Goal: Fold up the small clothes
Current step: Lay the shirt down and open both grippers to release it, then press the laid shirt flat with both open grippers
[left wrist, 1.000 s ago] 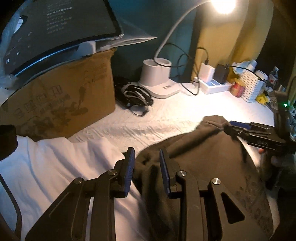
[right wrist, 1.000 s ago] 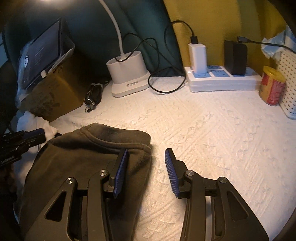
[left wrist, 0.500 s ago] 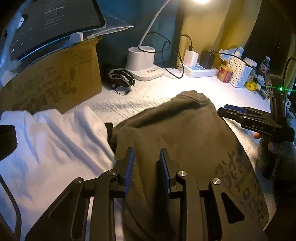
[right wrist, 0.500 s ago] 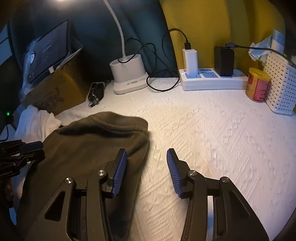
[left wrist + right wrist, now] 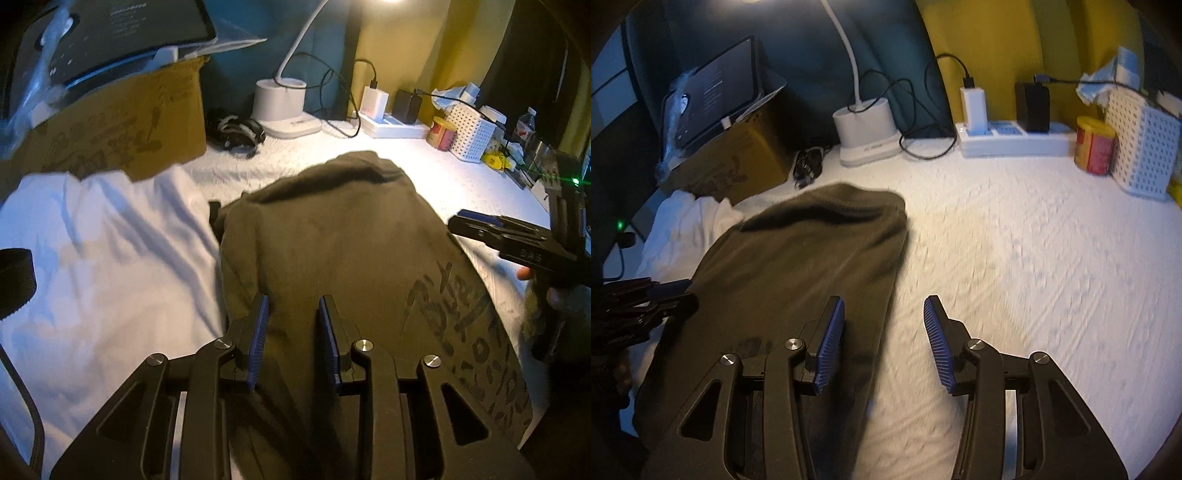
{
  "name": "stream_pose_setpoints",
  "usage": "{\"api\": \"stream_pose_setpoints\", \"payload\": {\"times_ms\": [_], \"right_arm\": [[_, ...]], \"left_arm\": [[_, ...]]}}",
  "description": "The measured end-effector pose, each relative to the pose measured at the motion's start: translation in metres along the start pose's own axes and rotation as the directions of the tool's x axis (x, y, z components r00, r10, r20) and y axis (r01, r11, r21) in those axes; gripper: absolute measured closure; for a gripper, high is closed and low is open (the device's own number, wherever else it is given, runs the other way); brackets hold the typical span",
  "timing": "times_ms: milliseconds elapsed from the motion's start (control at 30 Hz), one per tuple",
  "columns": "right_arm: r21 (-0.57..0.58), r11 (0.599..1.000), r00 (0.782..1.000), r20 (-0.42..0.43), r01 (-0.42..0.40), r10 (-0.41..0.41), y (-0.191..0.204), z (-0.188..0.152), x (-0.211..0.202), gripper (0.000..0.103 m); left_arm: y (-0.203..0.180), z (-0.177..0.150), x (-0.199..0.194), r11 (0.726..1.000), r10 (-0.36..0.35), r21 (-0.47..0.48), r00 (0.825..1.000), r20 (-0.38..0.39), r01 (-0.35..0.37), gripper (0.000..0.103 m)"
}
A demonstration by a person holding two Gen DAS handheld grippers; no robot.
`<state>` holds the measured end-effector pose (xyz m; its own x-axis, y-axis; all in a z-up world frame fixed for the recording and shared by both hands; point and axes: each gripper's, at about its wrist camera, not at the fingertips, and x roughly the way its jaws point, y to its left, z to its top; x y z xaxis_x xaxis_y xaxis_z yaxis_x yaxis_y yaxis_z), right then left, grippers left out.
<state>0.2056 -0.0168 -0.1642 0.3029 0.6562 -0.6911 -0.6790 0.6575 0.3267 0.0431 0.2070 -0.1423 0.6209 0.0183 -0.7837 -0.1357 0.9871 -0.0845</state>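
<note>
A dark olive garment [image 5: 332, 251] with black lettering near its hem lies flat on the white bedspread [image 5: 1015, 258]; it also shows in the right wrist view [image 5: 812, 251]. My left gripper [image 5: 290, 332] is open and empty, hovering over the garment's near left part. My right gripper [image 5: 882, 336] is open and empty, straddling the garment's right edge; it shows in the left wrist view [image 5: 480, 225] at the garment's right side. A white garment [image 5: 92, 258] lies crumpled to the left, partly under the olive one.
A cardboard box [image 5: 110, 133] with a tablet [image 5: 110, 33] on it stands at the back left. A lamp base [image 5: 866, 129], cables, a power strip [image 5: 1012, 138], a red can [image 5: 1095, 149] and a white basket [image 5: 1141, 147] line the back.
Both grippers have pulled back toward me and away from the garment's far collar end. The olive garment now lies spread out flat, more of it in view.
</note>
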Motion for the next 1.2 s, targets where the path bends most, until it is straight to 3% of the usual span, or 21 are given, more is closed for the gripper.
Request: {"api": "stream_pose_setpoints", "payload": {"times_ms": [467, 600, 1033, 1100, 1200], "right_arm": [[0.004, 0.994, 0.993, -0.049, -0.108, 0.109, 0.011, -0.060, -0.032, 0.056], [-0.001, 0.991, 0.989, -0.064, -0.133, 0.133, 0.016, -0.073, -0.041, 0.071], [-0.066, 0.984, 0.982, -0.102, -0.167, 0.160, 0.034, -0.102, -0.062, 0.072], [-0.075, 0.982, 0.980, -0.106, -0.176, 0.168, 0.037, -0.108, -0.065, 0.080], [-0.085, 0.979, 0.979, -0.106, -0.184, 0.175, 0.041, -0.115, -0.071, 0.082]], "left_arm": [[0.004, -0.021, -0.017, 0.998, 0.003, -0.059, 1.000, 0.030, -0.001, 0.076], [-0.003, -0.031, -0.025, 0.998, 0.001, -0.058, 0.999, 0.043, 0.002, 0.076], [-0.023, -0.061, -0.040, 0.999, -0.006, -0.042, 0.999, 0.042, 0.008, 0.076], [-0.025, -0.065, -0.041, 0.999, -0.004, -0.040, 0.999, 0.038, 0.006, 0.076], [-0.028, -0.073, -0.037, 1.000, 0.008, -0.031, 1.000, 0.022, -0.007, 0.076]]}}
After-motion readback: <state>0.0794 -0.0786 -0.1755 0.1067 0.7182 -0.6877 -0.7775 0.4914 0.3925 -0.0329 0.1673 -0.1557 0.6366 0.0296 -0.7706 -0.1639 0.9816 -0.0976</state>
